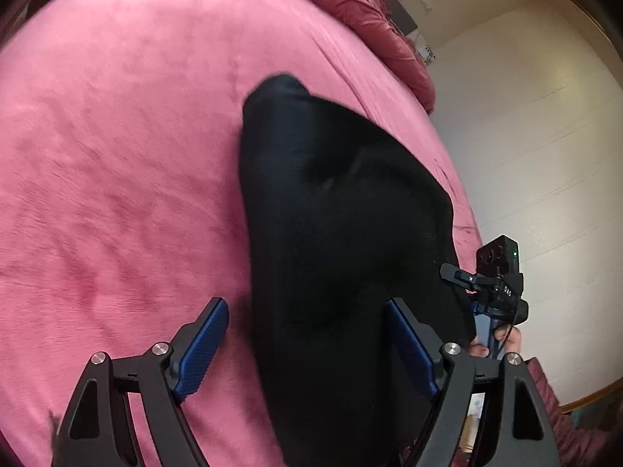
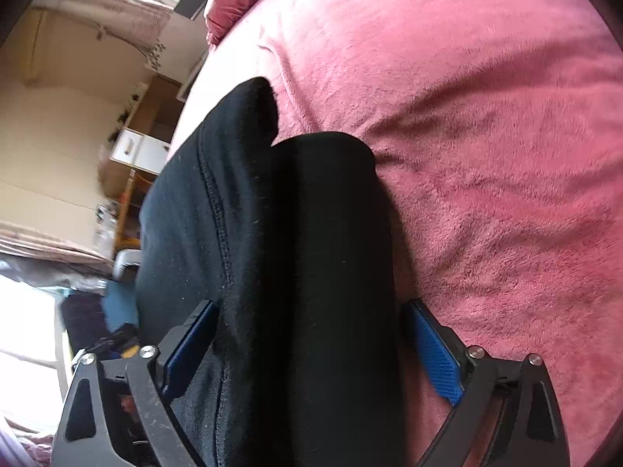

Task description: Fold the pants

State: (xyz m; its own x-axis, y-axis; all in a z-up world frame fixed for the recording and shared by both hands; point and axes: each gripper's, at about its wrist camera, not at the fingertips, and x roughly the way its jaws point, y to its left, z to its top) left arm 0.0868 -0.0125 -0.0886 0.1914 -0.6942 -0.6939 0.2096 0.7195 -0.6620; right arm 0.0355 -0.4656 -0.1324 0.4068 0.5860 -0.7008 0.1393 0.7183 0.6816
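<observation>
- We see black pants (image 2: pixel 296 257) lying folded on a pink blanket (image 2: pixel 486 155), their near end cut off below both views.
- Left gripper (image 1: pixel 307 334) and right gripper (image 2: pixel 311 334) straddle the cloth, jaws wide, pads not pressing.
- A dresser (image 2: pixel 136 150) stands blurred beyond the bed.

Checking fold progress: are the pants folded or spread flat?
Folded. The black pants lie doubled on the pink blanket: a rounded fold edge sits over a seamed layer.
</observation>
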